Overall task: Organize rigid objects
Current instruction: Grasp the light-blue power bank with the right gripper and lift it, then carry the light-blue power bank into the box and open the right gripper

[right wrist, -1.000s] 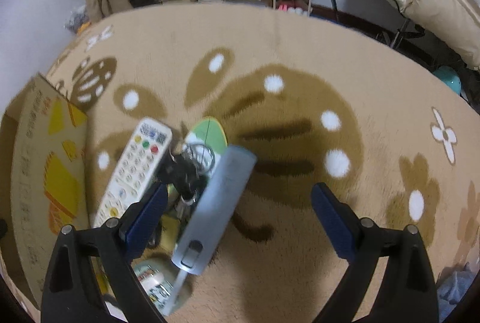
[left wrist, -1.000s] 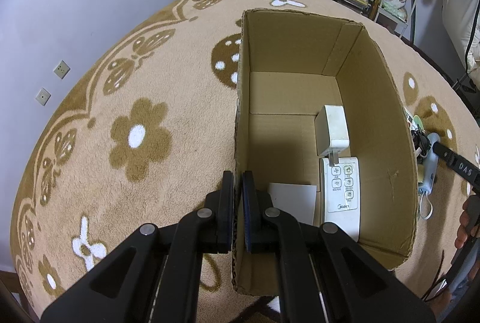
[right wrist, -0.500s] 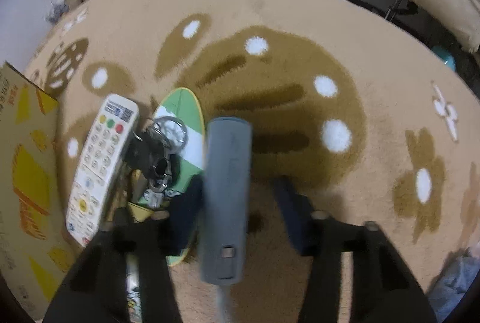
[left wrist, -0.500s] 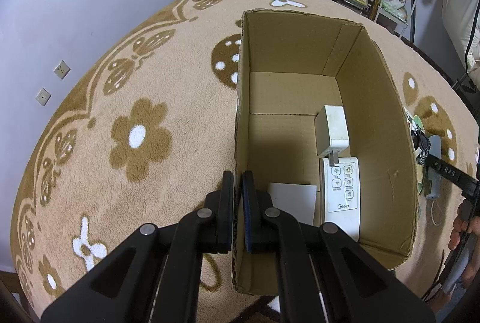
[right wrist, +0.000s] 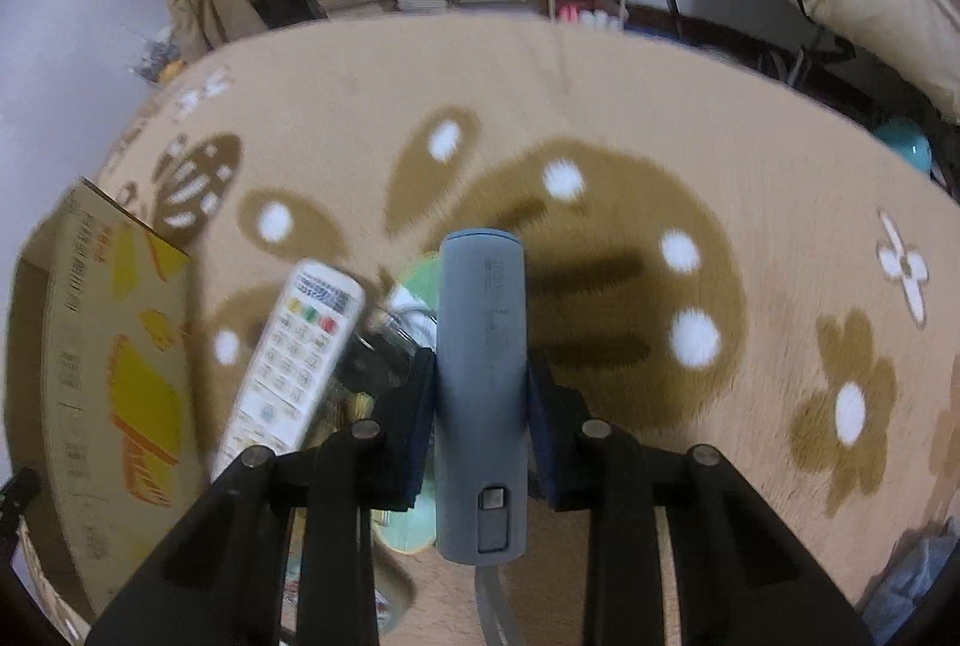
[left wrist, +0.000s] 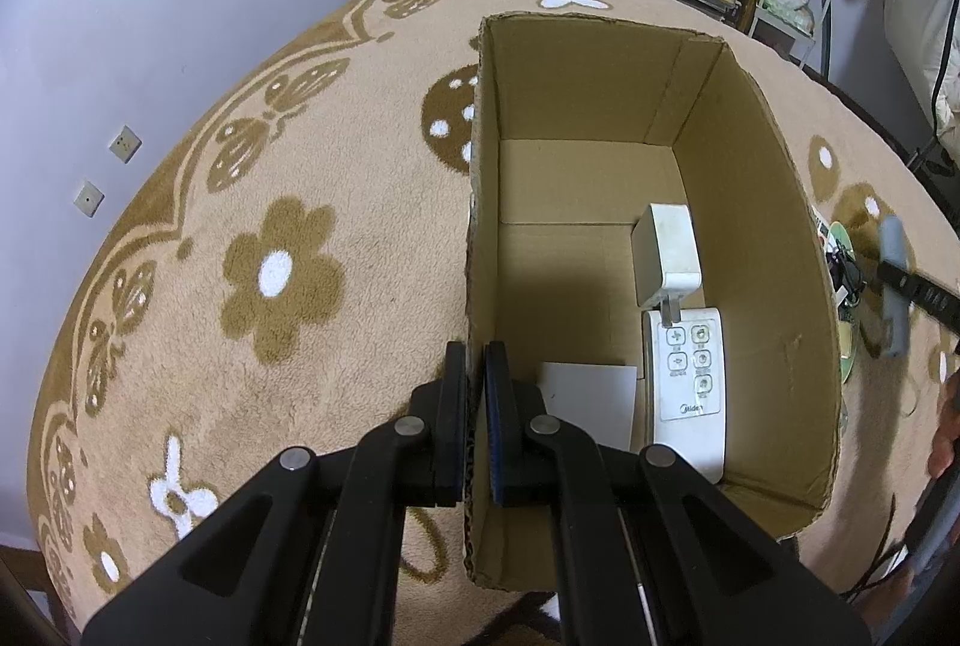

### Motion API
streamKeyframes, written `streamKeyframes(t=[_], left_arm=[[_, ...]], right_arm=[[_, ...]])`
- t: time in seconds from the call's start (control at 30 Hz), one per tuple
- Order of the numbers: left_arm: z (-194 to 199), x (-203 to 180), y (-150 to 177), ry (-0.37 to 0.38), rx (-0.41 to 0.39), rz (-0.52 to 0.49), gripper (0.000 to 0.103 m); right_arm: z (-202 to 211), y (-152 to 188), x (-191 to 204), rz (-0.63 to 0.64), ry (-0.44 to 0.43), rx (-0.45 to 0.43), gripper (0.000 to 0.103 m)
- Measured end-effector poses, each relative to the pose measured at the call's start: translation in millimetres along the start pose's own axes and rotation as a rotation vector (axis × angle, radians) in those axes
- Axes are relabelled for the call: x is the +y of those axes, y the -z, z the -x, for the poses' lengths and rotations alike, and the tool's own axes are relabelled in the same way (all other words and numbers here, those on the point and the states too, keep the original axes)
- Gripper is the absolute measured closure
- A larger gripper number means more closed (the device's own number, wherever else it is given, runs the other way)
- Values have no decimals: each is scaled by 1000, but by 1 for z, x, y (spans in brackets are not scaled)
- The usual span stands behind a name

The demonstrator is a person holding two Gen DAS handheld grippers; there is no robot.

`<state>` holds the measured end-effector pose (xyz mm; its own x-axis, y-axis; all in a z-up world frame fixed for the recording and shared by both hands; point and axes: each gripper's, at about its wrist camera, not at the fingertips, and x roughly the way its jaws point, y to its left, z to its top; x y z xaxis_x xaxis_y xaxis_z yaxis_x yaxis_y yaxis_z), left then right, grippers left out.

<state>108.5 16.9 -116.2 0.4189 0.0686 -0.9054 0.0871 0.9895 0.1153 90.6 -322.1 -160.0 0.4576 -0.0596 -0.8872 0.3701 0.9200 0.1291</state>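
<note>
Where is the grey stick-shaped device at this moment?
In the right wrist view, the grey device sits clamped in the right gripper, right of the white remote.

So the whole floor here is a beige carpet (left wrist: 336,202) with brown flowers and white dots. An open cardboard box (left wrist: 774,202) sits straight on it. Just beside the box, on its printed side, there's a white remote (right wrist: 294,358) with coloured buttons lying flat on the pile. Right next to that, a bit further from the box, is a bunch of keys (right wrist: 384,346), partly on top of a green disc-shaped thing (right wrist: 420,274); can't tell what that one is, it's blurry.
</note>
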Motion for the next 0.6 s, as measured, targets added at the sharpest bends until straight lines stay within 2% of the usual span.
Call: streamKeyframes(t=[0.3,0.5,0.6], left_arm=[[0,-2,1,-11,-6,-8,98],[0,-2,1,-11,-5,-10,98],[0,-2,1,-12,-5,-12,98]], right_arm=[[48,-23,43,72,-122,-139,72],[64,-30,78,108,-233,-177,72],[66,-33,96,141,-256,-181,72]])
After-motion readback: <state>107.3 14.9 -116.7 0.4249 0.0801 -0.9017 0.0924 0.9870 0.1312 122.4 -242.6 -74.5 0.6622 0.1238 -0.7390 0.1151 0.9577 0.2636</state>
